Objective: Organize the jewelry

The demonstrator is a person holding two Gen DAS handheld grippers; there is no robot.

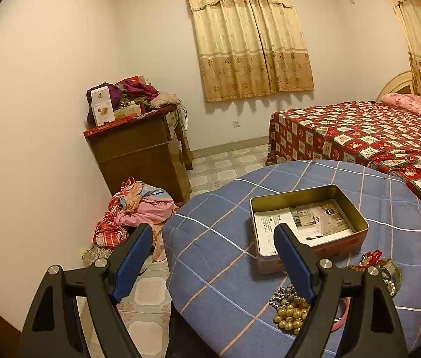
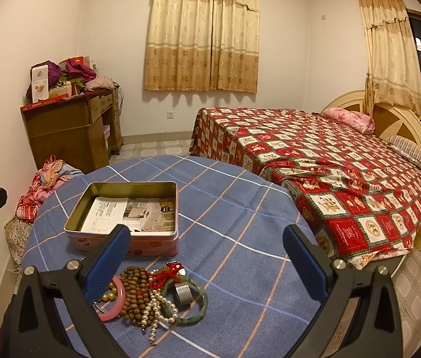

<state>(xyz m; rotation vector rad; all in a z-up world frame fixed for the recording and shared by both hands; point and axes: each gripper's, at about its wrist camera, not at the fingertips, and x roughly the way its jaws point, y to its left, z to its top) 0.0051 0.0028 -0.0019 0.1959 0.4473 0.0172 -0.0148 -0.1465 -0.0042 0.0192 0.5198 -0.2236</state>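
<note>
so over on the far left there's a pile of clothes (image 1: 134,211) dumped on the floor next to a wooden dresser (image 1: 139,155) with more stuff heaped on top. the left gripper (image 1: 210,261) hangs over the left edge of the tabletop (image 1: 216,268), which wears a blue checked cloth; its fingers (image 1: 292,256) are spread wide apart with nothing in them. moving right, an open tin box (image 2: 124,217) with pink sides sits on the cloth, just a printed leaflet (image 2: 130,214) lying flat inside it.

just in front of the tin, on the near side, is the jewelry heap: a pink bangle (image 2: 112,313), a string of brown wooden beads (image 2: 134,292), a white pearl strand (image 2: 156,310), a red knotted cord (image 2: 165,274), a green jade bracelet (image 2: 198,307) and a silver ring-like band (image 2: 183,294) resting inside it. from the left wrist view you also catch gold beads (image 1: 289,316) and some dark metallic ones (image 1: 282,295) at that pile's edge.

the right gripper (image 2: 207,256) hovers above the heap, fingers (image 2: 109,262) wide open too, holding nothing, its left finger over the bangle end. farther right is the bed (image 2: 315,161) in a red patterned cover.
</note>
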